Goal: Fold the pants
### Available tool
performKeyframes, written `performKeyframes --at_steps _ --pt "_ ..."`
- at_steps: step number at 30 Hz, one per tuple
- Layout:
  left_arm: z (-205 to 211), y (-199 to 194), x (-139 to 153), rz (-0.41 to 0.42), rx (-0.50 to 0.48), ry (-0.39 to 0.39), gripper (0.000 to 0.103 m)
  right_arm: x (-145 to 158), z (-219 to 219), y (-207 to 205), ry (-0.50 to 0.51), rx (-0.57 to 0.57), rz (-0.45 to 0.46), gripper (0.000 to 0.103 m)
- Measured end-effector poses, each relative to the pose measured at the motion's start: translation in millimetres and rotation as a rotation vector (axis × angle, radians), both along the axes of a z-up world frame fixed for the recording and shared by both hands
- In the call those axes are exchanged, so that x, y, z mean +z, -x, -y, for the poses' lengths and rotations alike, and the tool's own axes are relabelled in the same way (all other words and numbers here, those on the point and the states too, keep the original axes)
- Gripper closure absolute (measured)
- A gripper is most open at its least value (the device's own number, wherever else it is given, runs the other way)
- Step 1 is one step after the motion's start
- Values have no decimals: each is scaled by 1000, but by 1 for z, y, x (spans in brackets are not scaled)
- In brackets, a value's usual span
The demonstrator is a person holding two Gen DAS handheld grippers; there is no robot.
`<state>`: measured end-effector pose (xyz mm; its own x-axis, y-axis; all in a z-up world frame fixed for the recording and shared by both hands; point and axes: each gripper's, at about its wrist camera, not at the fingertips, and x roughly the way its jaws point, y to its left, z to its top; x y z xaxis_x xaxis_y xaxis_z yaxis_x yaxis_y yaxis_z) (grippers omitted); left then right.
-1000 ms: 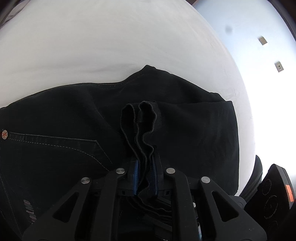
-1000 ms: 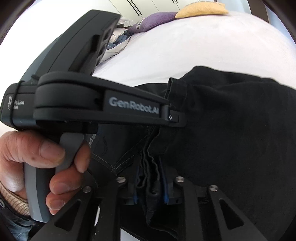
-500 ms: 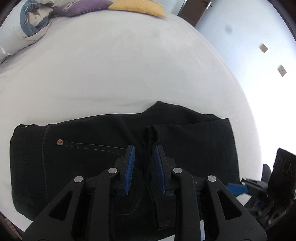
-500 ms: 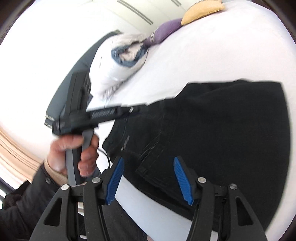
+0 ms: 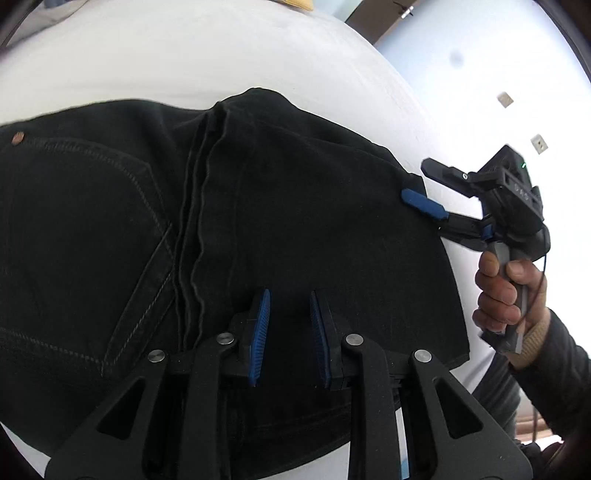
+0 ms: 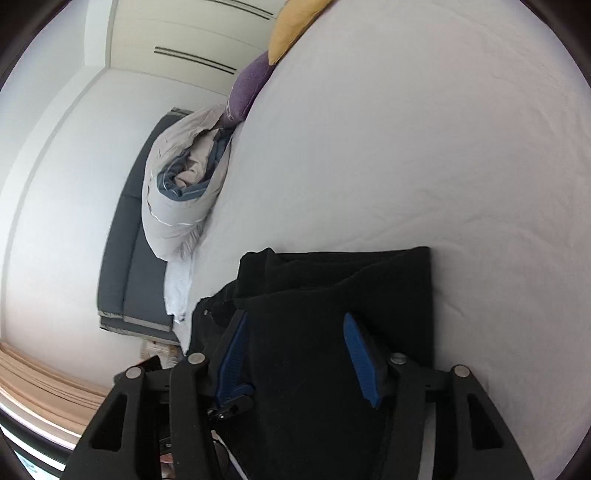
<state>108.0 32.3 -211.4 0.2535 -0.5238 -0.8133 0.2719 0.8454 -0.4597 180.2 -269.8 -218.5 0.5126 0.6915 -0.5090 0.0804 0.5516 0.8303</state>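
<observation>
One pair of black pants (image 5: 258,206) lies folded flat on the white bed (image 5: 184,48), one copper rivet (image 5: 16,138) showing by the stitched pocket. Two grippers in play. The left gripper (image 5: 290,314) hangs over the pants, blue pads slightly apart, nothing pinched between them. The right gripper (image 6: 295,336) sits at the pants' far edge, jaws closing yet well apart, cloth under them but not clamped. One hand (image 5: 502,291) grips its handle. Three cushions against the wall: one yellow (image 6: 291,26), one purple (image 6: 249,86), one rolled duvet (image 6: 181,188). No writing legible anywhere.
</observation>
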Motion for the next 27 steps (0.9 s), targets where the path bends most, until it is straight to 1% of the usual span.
performKeyframes --at_steps 1,2,4,6,8,10,12,14,15,17,18,19,21,22,23,25,27 --pt "-1 1 -1 0 3 7 81 -2 4 5 -33 -1 -2 48" --pt "-1 1 -2 1 6 13 81 -2 5 9 -39 12 -4 47" --pt "-3 0 -2 3 11 15 81 -5 -1 27 -21 82 3 47" --pt "-14 1 2 2 14 11 81 -7 -13 45 -18 141 4 47" --pt "-19 4 5 13 10 -2 81 -9 -24 67 -40 182 0 47" --pt "-21 13 6 20 19 5 81 -10 -36 92 -38 233 -4 47" --pt "-27 21 7 26 44 20 81 -8 -53 107 -22 287 8 46" --pt "-41 28 14 51 99 6 81 -2 -60 127 -13 338 17 47" --pt "-47 33 19 72 127 5 81 2 -62 135 -34 356 14 47" --pt "-76 48 36 150 239 41 80 8 -58 143 -77 333 19 47" --pt "-92 51 45 175 300 67 68 11 -56 144 -90 308 35 47" --pt "-115 58 50 198 380 110 29 14 -52 145 -106 287 43 46" --pt "-159 70 56 243 547 189 5 16 -51 137 -133 256 47 45" --pt "-186 77 56 260 639 239 5 17 -52 133 -136 247 47 45" --pt "-209 80 53 245 698 274 5 19 -52 129 -139 241 48 45" --pt "-245 85 44 216 795 342 5 22 -56 119 -158 230 56 45" --pt "-274 91 32 185 890 382 5 26 -62 110 -191 222 70 45"
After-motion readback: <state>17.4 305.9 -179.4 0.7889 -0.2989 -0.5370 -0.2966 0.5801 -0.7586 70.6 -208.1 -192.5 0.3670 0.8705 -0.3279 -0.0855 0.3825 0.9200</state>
